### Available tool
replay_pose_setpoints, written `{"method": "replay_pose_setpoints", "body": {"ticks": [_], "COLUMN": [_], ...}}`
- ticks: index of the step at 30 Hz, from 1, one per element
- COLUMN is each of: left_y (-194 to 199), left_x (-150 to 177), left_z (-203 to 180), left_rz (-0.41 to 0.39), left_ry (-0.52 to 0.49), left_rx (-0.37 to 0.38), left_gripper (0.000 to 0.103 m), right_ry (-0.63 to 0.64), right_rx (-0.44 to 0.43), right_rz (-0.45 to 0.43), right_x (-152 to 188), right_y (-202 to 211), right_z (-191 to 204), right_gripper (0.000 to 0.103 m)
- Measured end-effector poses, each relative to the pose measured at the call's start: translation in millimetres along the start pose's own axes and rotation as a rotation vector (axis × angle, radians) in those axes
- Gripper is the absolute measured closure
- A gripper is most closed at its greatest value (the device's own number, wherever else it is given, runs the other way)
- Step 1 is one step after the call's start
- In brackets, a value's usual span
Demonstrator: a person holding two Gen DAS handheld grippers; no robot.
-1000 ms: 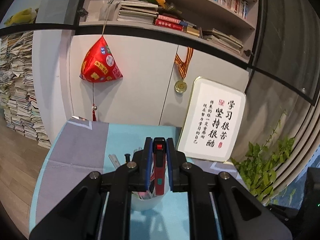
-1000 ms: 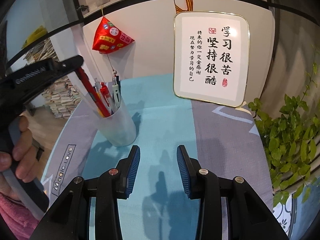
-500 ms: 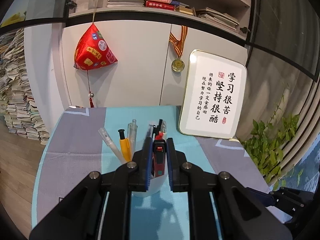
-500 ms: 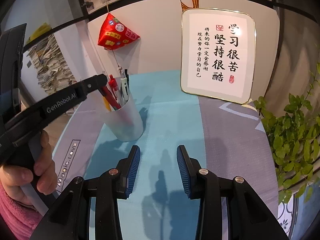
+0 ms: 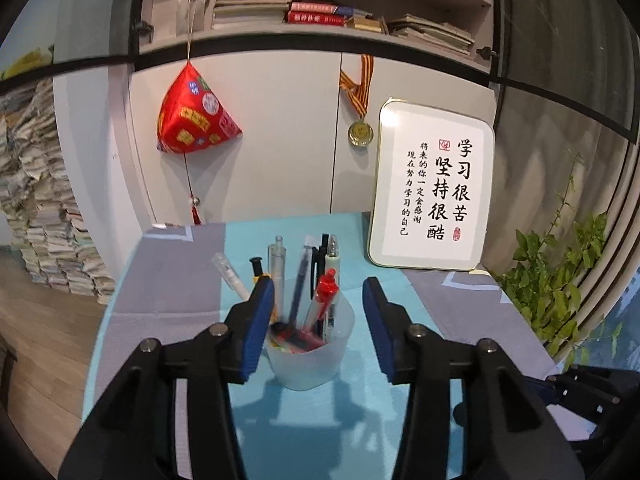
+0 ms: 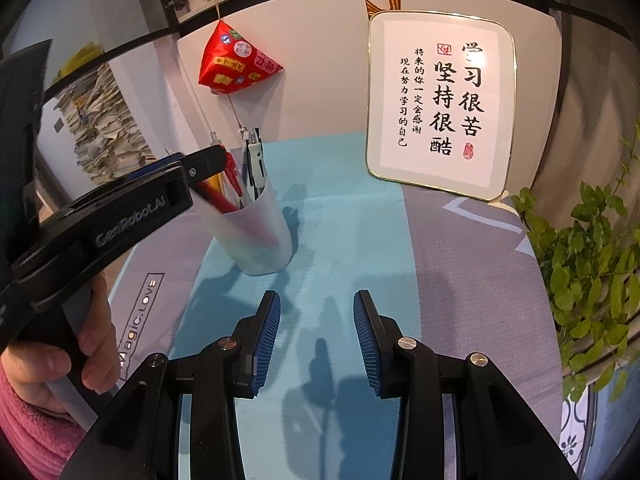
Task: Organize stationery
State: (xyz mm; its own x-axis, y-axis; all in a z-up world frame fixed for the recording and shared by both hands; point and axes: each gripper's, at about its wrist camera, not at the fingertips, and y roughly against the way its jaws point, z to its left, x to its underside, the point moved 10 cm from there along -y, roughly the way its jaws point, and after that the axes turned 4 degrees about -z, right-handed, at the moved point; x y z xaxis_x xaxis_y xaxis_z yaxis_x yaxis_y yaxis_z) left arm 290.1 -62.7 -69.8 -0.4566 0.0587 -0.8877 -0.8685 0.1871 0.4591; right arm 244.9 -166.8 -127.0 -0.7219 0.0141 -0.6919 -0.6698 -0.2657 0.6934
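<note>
The left gripper (image 5: 318, 322) is positioned directly over the pen cup (image 5: 310, 354), and its jaws are opening; the blue pads stand clear on either side of the red pen (image 5: 322, 304), with no contact visible. The red pen stands in the cup with its long axis near upright, leaning slightly: clicker end up, tip down inside the cup. The other pens (image 5: 298, 272) share the cup, all standing tip down, fanned outward toward the rim. The cup rests on the light-blue band of the table mat (image 5: 192, 280). In the right wrist view, the hand (image 6: 60, 352) holding the left gripper shows at the left edge, above a pink sleeve (image 6: 28, 428). The right gripper (image 6: 316, 334) is held low over the mat, near the cup but apart from it, jaws partly apart with nothing between them. Behind the cup, a framed calligraphy sign (image 5: 434, 188) leans against the cabinet. A potted plant (image 5: 556, 280) stands to the right of the mat.
</note>
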Motion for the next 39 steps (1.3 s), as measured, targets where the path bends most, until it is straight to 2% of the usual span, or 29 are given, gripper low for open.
{"method": "replay_pose_setpoints", "body": {"ticks": [8,15,19,21,23,25,29,33,37,39], "left_y": [23.4,58.2,78.4,88.1,98.9,111.6,130.8,152.2,170.4,179.1], "left_x": [-1.3,0.8,7.3,9.6,11.3,11.1,11.2,9.3,8.1,9.5], "left_z": [8.5,24.4,28.6,28.7,28.3,26.9,25.9,28.3,27.3,24.0], "left_rz": [-0.029,-0.066,-0.07,-0.073,-0.078,-0.095,-0.114,-0.141,-0.167,-0.182], "left_ry": [-0.017,-0.032,-0.021,-0.017,-0.021,-0.029,-0.033,-0.015,-0.007,-0.008], "left_rx": [-0.023,-0.081,-0.076,-0.07,-0.072,-0.075,-0.083,-0.09,-0.092,-0.088], "left_gripper": [0.043,0.03,0.028,0.02,0.018,0.016,0.006,0.001,0.001,0.001], "right_ry": [-0.011,-0.007,-0.011,-0.019,-0.026,-0.03,-0.03,-0.033,-0.026,-0.039], "right_rx": [0.001,0.009,0.012,0.015,0.023,0.033,0.062,0.098,0.135,0.141], "right_rz": [-0.014,-0.034,-0.044,-0.049,-0.055,-0.075,-0.117,-0.157,-0.214,-0.249], "right_x": [-1.2,-1.9,-0.5,0.4,0.8,0.1,-1.3,-2.1,-2.1,-1.0], "right_y": [6.1,18.4,29.1,36.4,43.3,53.4,78.6,104.3,133.5,148.1], "right_z": [3.9,9.9,15.9,18.9,20.7,22.5,27.7,29.9,33.2,35.0], "right_gripper": [0.065,0.065,0.065,0.064,0.061,0.048,0.044,0.041,0.032,0.031]}}
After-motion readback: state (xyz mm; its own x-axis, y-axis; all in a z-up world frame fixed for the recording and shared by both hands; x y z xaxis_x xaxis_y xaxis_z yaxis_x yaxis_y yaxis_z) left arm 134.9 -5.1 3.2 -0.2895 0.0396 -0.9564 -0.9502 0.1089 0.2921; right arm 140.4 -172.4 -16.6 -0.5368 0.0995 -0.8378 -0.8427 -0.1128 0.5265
